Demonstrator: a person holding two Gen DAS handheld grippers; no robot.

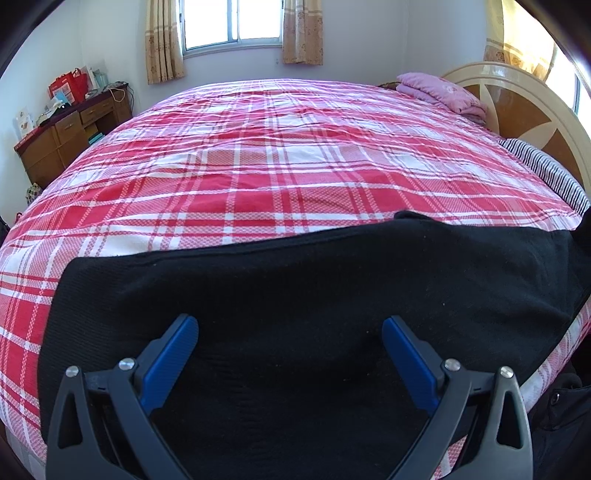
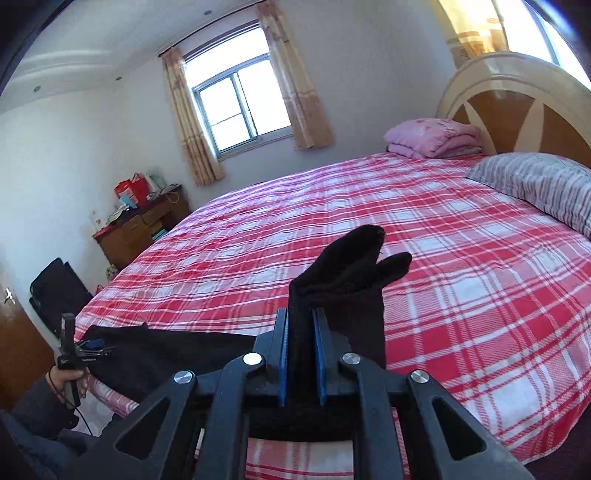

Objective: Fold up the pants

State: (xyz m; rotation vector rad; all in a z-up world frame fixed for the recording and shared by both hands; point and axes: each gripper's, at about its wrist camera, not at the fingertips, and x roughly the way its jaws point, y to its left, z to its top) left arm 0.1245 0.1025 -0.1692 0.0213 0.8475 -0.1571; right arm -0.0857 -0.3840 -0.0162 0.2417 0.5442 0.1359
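Black pants (image 1: 295,288) lie across the near edge of a bed with a red and white plaid cover (image 1: 280,155). My left gripper (image 1: 290,328) hovers just above the pants, its blue-padded jaws wide open and empty. My right gripper (image 2: 300,317) is shut on a bunched part of the pants (image 2: 351,273) and holds it lifted above the bed; the cloth sticks up past the fingers. The rest of the pants (image 2: 155,350) trails left along the bed edge towards the left gripper (image 2: 88,350), seen small in the right wrist view.
A striped pillow (image 2: 535,184) and a folded pink blanket (image 2: 432,138) lie by the headboard (image 2: 517,92) on the right. A wooden desk (image 1: 70,129) with bags stands at the far left wall. A window (image 1: 232,22) is behind the bed.
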